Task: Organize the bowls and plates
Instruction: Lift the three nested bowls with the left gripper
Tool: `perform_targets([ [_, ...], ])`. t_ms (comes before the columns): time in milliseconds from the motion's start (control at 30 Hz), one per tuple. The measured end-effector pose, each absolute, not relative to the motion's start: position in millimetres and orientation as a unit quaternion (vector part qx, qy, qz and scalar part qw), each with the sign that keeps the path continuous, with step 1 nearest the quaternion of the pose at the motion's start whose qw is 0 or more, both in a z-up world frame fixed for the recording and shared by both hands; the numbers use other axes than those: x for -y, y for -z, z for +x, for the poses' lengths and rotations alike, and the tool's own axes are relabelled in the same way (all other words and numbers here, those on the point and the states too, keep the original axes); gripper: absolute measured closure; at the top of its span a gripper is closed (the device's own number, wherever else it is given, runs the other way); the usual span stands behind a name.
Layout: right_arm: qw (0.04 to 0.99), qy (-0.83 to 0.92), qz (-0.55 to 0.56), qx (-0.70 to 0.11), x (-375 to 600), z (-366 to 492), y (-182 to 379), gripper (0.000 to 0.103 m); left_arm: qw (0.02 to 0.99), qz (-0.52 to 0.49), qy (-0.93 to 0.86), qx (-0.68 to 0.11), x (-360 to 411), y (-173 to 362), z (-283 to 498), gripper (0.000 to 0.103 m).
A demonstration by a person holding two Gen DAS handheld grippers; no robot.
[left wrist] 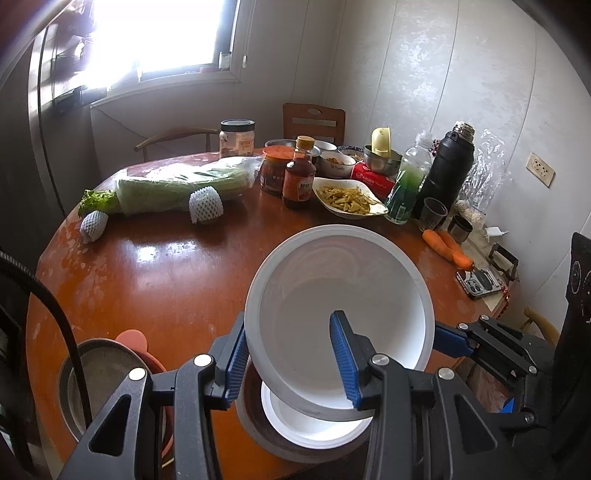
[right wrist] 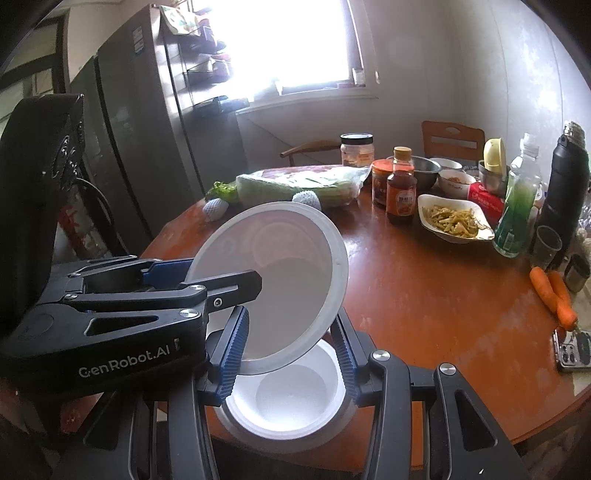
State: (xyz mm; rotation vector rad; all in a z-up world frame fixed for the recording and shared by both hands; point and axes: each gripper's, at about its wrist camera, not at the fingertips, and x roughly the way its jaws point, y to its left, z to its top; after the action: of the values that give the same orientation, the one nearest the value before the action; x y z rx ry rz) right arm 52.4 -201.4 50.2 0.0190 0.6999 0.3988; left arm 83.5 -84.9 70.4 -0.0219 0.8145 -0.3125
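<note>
Over the brown table [left wrist: 155,280] in the left wrist view, a tilted white plate [left wrist: 340,295] is pinched at its 7 o'clock rim by the left gripper [left wrist: 291,362] above a white bowl [left wrist: 314,428], while in the right wrist view the same plate [right wrist: 280,273] is clamped at 9 o'clock and the right gripper [right wrist: 291,358] is spread around the bowl [right wrist: 288,398], contact unclear.

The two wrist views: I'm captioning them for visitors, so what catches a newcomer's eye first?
A large white plate, tilted, held in the left gripper above a white bowl near the table's front edge. Behind, a dish of yellow shredded food and the glaring window.
</note>
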Motion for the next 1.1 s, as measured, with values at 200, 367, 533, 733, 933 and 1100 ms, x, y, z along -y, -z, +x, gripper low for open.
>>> perform_targets([
  [200,0.917,-0.195,0.009,-0.349,202.0,42.8,-43.9,0.056,0.901,-0.006,0.155,-0.406,85.8,-62.4,74.8,0.060],
  [367,0.913,-0.196,0.004,-0.357,201.1,37.0,-35.4,0.056,0.896,0.000,0.153,-0.417,87.5,-53.6,71.8,0.060],
  [533,0.907,-0.198,0.004,-0.372,201.0,35.6,-22.5,0.055,0.887,0.000,0.154,-0.436,89.1,-38.0,72.5,0.060],
  [733,0.898,-0.198,0.010,-0.393,205.5,38.1,-4.4,0.055,0.876,0.001,0.154,-0.456,94.0,-19.2,75.5,0.060],
  [933,0.891,-0.197,0.009,-0.408,207.5,39.8,7.2,0.054,0.870,0.002,0.152,-0.468,96.1,-8.1,78.2,0.060],
  [1100,0.890,-0.197,0.011,-0.411,207.9,40.0,10.2,0.054,0.868,-0.002,0.152,-0.474,93.7,-4.1,79.9,0.060],
])
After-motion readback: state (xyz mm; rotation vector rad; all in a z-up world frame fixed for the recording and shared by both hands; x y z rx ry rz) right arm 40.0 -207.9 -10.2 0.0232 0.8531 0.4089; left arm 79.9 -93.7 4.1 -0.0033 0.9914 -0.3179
